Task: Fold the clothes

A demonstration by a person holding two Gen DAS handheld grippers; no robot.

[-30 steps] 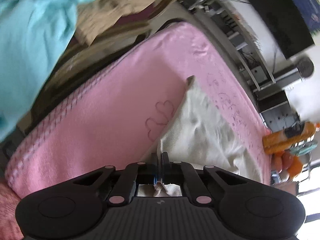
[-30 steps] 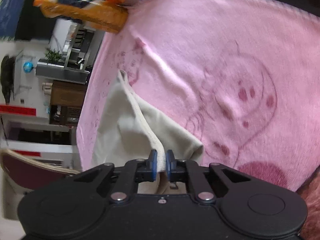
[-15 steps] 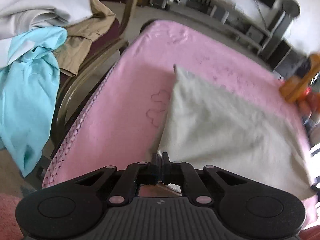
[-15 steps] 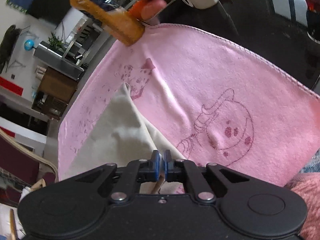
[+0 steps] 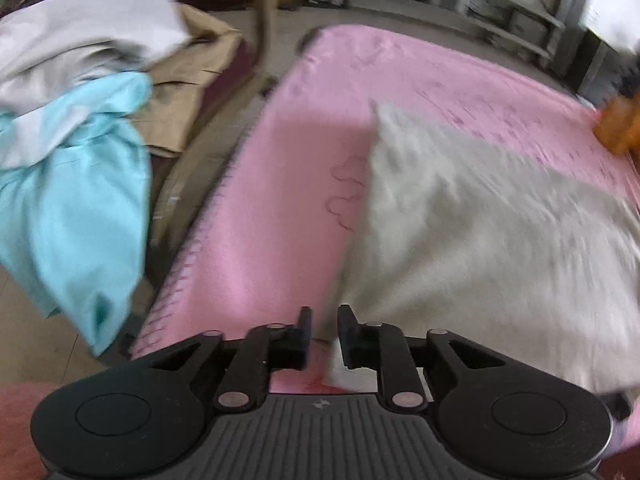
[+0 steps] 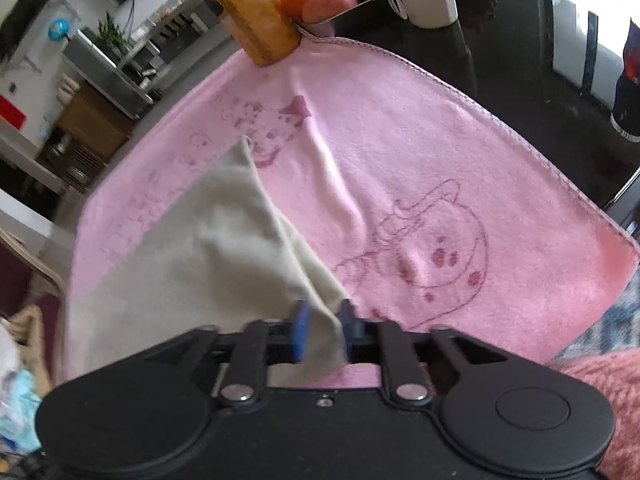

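One cream cloth (image 5: 480, 220) (two grippers opening).

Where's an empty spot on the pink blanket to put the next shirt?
The pink blanket is bare right of the cream cloth, out to its stitched edge, and in a strip on the cloth's other side toward the chair. It is crowded at the far end by the orange bottle and on the chair's clothes pile.
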